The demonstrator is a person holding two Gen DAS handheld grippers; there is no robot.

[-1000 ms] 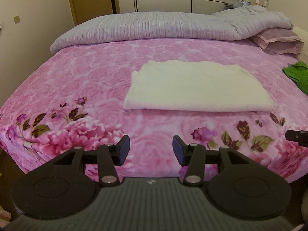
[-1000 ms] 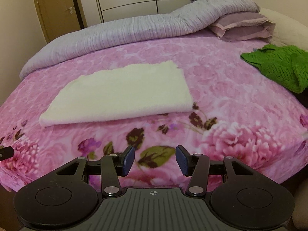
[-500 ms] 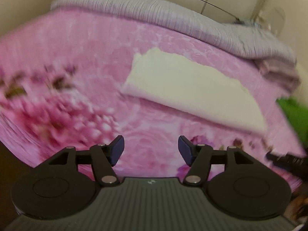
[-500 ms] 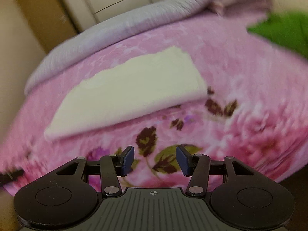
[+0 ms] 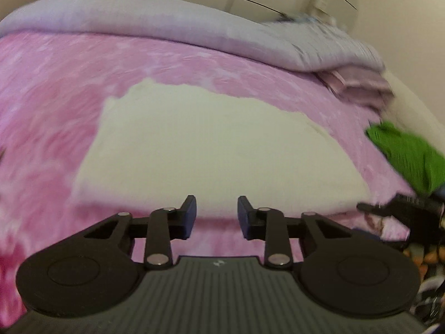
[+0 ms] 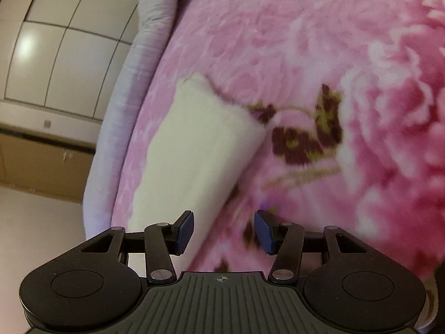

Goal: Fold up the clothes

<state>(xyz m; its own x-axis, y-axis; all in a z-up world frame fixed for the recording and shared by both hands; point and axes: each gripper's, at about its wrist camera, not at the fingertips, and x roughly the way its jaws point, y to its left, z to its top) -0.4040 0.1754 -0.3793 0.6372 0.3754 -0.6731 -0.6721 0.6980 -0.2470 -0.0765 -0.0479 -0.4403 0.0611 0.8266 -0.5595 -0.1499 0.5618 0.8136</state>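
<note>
While the folded cream garment lies on the bed, both claws, left claw and right claw, hang spread, apparently empty; frames blurry.

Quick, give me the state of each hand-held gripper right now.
Left hand-held gripper: open, holding nothing, near edge of the cream garment.
Right hand-held gripper: open, holding nothing, at the garment's end.
</note>
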